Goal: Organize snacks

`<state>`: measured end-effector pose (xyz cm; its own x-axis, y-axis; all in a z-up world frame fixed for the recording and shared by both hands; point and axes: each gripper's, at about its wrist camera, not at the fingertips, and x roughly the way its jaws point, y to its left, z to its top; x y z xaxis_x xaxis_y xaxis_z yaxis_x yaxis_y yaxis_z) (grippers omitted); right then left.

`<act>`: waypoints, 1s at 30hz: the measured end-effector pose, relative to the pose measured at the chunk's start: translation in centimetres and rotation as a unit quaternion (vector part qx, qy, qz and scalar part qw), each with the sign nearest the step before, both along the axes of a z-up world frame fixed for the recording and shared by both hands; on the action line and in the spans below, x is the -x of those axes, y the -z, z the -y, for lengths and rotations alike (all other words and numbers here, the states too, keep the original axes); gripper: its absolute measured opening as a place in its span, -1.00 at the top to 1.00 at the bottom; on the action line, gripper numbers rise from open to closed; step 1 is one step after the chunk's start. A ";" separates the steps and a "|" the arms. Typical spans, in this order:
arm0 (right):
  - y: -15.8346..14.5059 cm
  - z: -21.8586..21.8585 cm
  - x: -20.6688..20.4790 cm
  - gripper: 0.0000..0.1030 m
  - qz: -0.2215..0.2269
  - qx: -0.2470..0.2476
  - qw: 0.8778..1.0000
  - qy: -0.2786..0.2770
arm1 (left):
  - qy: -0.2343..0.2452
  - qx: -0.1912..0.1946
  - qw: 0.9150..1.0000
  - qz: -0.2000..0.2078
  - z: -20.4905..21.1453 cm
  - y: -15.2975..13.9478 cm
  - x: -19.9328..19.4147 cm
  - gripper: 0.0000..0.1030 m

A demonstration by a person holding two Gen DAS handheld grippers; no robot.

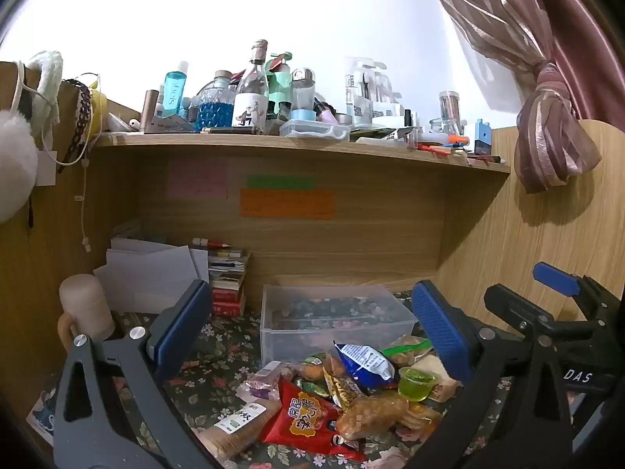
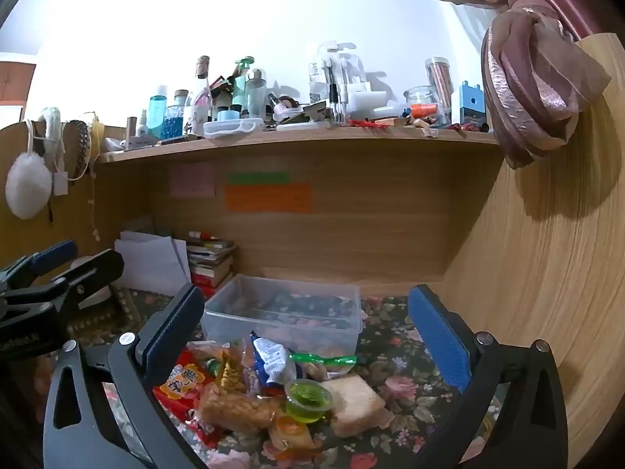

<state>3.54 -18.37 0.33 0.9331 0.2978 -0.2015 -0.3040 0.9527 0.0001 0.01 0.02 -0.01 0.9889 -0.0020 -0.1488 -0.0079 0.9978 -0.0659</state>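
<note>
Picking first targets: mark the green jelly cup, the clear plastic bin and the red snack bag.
green jelly cup (image 2: 308, 398): right wrist view, on its green top.
clear plastic bin (image 2: 281, 324): right wrist view, on its front wall.
red snack bag (image 1: 302, 416): left wrist view, on its printed front.

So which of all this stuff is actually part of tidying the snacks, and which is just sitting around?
Part of the job:
- snack pile
- clear plastic box
- green jelly cup
- red snack bag

Just lying about:
- bottles on the shelf
- stack of books
- sticky notes
- curtain
</note>
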 end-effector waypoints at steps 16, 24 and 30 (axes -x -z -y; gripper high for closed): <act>0.2 0.4 -0.3 -1.00 -0.006 -0.004 1.000 -0.001 | 0.001 -0.005 1.000 -0.001 0.1 0.4 0.0 -1.00; 0.2 0.5 0.0 -1.00 -0.007 -0.010 1.000 0.000 | 0.000 -0.008 1.000 -0.005 0.5 0.5 -0.5 -1.00; 0.1 0.3 0.0 -1.00 -0.007 -0.011 1.000 0.000 | 0.000 -0.008 1.000 -0.005 0.4 0.4 -0.5 -1.00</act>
<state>3.52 -18.68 0.21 0.9304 0.3018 -0.2080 -0.3033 0.9526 0.0258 0.47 -0.37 -0.44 0.9875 0.0006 -0.1578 -0.0086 0.9987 -0.0495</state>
